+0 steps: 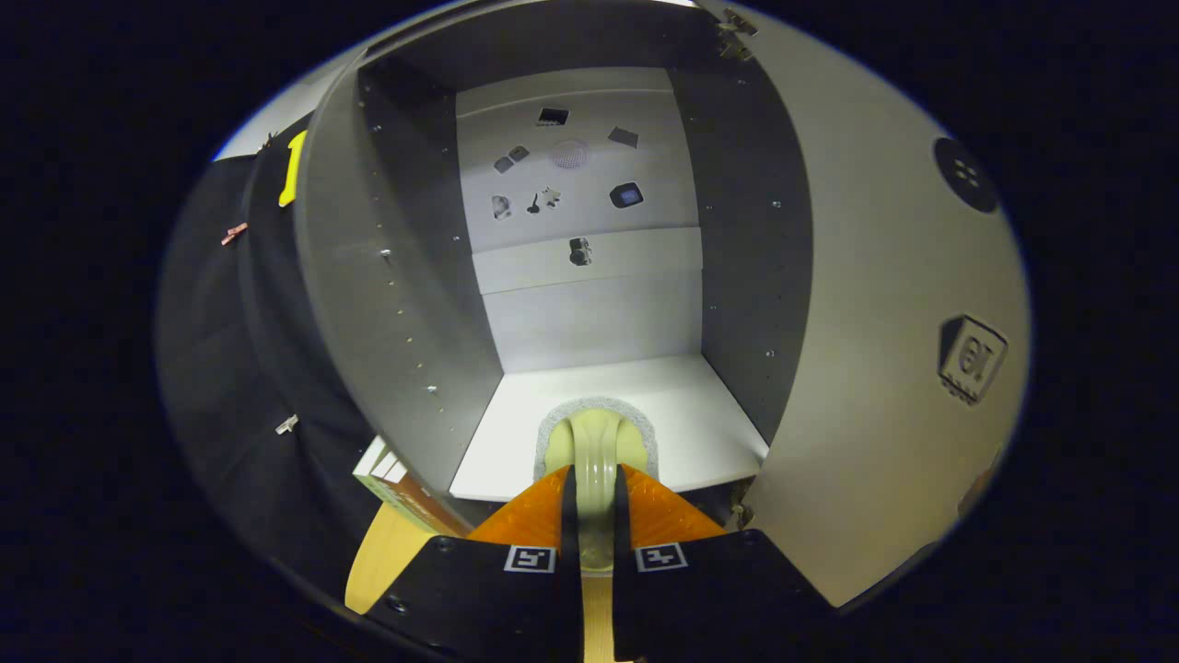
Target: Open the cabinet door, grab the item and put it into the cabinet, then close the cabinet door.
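Between fingers (596, 497): pale cup (597, 442), over cabinet (396, 276) shelf.

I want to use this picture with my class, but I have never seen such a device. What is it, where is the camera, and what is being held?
The camera rides on a hand-held two-finger gripper and looks forward along its fingers. They are shut on the handle of a pale green brush with a grey bristle edge. Its head is over the white shelf of an open cabinet. The cabinet door is swung open beside it. Some boxes stand by the cabinet on a wooden surface.
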A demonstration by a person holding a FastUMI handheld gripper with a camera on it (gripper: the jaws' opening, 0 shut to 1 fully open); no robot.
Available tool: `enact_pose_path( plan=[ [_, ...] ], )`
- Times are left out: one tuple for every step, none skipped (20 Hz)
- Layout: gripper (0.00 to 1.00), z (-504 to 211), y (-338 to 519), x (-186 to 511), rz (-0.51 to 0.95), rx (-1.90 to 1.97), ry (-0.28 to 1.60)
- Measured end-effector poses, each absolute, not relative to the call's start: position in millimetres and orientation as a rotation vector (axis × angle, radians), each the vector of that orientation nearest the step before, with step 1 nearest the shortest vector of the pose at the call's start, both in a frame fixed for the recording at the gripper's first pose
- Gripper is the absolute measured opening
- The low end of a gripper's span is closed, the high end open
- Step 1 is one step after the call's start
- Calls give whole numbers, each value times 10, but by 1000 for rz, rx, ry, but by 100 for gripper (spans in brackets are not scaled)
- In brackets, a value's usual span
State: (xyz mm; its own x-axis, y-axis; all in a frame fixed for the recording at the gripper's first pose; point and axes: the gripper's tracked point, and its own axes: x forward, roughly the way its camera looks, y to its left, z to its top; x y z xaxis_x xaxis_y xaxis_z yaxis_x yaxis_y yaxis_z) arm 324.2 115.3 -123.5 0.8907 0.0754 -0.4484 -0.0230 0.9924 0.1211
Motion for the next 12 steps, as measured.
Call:
enact_pose_path(
  plan=[
    [17,-1287,1151,3365,42,105,474],
    [17,-1347,1169,3486,37,102,485],
    [17,-1412,1173,3612,30,96,496],
    [17,-1475,1185,3729,23,91,506],
    [17,-1529,1172,3860,13,84,513],
    [16,-1609,1180,3981,8,80,526],
    [17,-1686,1191,4088,4,82,544],
    [17,-1768,1206,4208,-3,91,555],
    [17,-1837,1219,4300,-7,99,568],
    [16,-1877,1227,4400,-13,105,569],
    [16,-1918,1240,4478,-15,106,573],
    [16,-1963,1259,4548,-15,109,580]
  ],
)
